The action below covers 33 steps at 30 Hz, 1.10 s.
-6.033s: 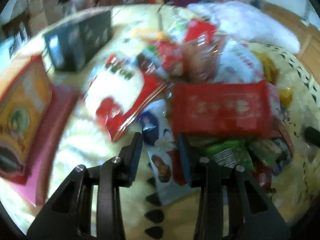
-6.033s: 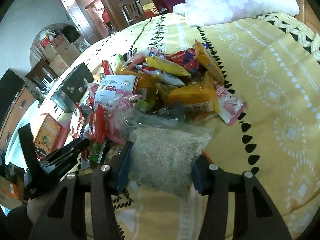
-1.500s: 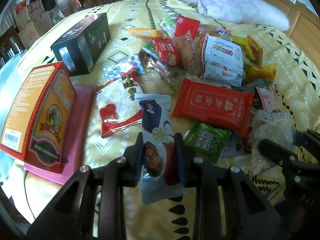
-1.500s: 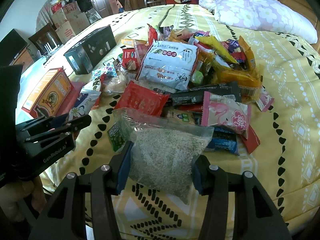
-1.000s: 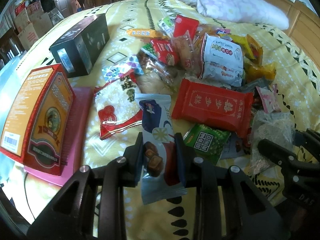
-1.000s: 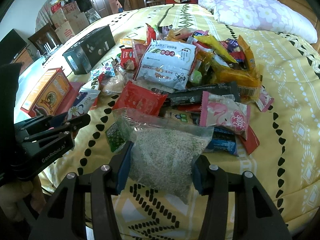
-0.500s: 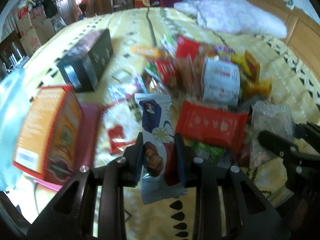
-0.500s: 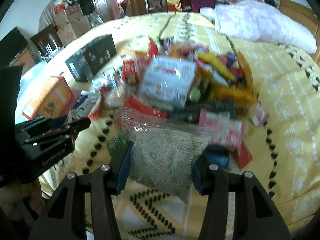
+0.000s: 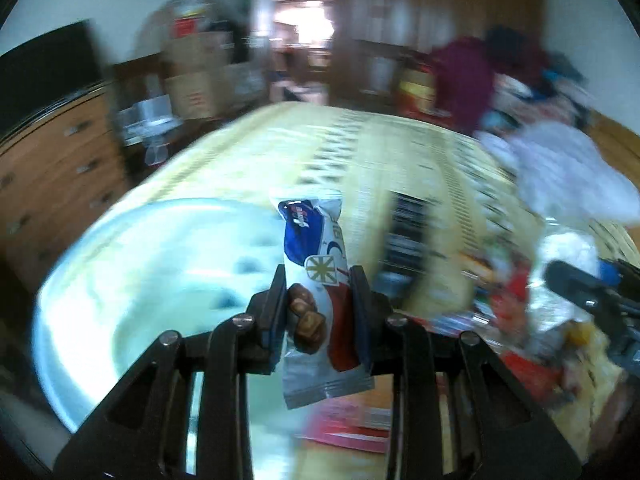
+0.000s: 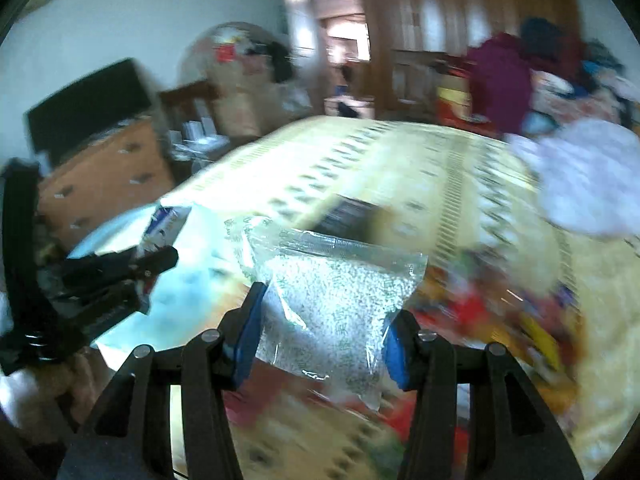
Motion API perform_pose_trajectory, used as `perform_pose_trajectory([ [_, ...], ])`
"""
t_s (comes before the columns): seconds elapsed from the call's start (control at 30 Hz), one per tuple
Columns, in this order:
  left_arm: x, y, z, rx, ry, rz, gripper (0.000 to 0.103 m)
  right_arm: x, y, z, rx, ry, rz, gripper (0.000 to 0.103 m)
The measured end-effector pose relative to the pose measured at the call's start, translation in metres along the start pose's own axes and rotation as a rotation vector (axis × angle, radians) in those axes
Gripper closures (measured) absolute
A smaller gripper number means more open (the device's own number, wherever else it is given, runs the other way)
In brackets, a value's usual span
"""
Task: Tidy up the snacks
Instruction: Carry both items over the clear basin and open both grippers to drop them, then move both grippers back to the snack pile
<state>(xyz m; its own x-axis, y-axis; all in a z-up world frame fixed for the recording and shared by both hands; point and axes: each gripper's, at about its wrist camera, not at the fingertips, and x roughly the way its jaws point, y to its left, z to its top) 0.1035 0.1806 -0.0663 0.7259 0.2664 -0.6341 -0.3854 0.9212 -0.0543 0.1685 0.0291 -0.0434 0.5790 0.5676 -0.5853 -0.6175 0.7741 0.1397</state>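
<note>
A snack bar in a white, blue and red wrapper (image 9: 320, 276) is pinched between the fingers of the left gripper (image 9: 320, 304), which are closed almost all the way on it. A clear bag of tiny green-white bits (image 10: 336, 300) is squeezed by the right gripper (image 10: 324, 328), whose fingers are set wider apart, one on each side of the bag. Both snacks are held up in the air above the bed (image 10: 400, 168). A big messy pile of snacks (image 10: 500, 312) is seen left on the yellow bed cover, though it is too blurred for each pack to be told apart. So only a small part of the sorting looks done. These two snacks are not yet put down anywhere, and most of the pile is left to be tidied.
</note>
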Motion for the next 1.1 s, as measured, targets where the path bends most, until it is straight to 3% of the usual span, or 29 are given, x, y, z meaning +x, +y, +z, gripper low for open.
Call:
perform_pose_trajectory([
  [0.13, 0.023, 0.080, -0.003, -0.102, 0.057, 0.124, 0.074, 0.051, 0.065, 0.026, -0.066, 0.051, 0.100, 0.047],
  [0.23, 0.045, 0.116, -0.015, -0.169, 0.117, 0.164, 0.074, 0.091, 0.107, 0.026, -0.095, 0.121, 0.159, 0.047],
  [0.33, 0.068, 0.127, -0.026, -0.215, 0.186, 0.160, 0.074, 0.127, 0.140, 0.016, -0.129, 0.195, 0.192, 0.047],
  [0.57, 0.066, 0.124, -0.025, -0.221, 0.179, 0.146, 0.073, 0.171, 0.166, -0.004, -0.178, 0.272, 0.189, 0.046],
  [0.7, 0.061, 0.125, -0.024, -0.229, 0.180, 0.132, 0.055, 0.167, 0.169, -0.004, -0.210, 0.246, 0.179, 0.022],
  [0.77, 0.059, 0.122, -0.022, -0.224, 0.165, 0.130, 0.053, 0.164, 0.167, -0.003, -0.210, 0.231, 0.172, 0.015],
  [0.93, 0.040, 0.098, -0.009, -0.204, 0.123, 0.051, 0.052, 0.123, 0.150, 0.007, -0.204, 0.166, 0.149, 0.013],
  [1.1, -0.023, 0.033, 0.043, -0.073, -0.011, -0.133, 0.052, 0.011, 0.103, 0.051, -0.241, -0.014, 0.068, 0.013],
])
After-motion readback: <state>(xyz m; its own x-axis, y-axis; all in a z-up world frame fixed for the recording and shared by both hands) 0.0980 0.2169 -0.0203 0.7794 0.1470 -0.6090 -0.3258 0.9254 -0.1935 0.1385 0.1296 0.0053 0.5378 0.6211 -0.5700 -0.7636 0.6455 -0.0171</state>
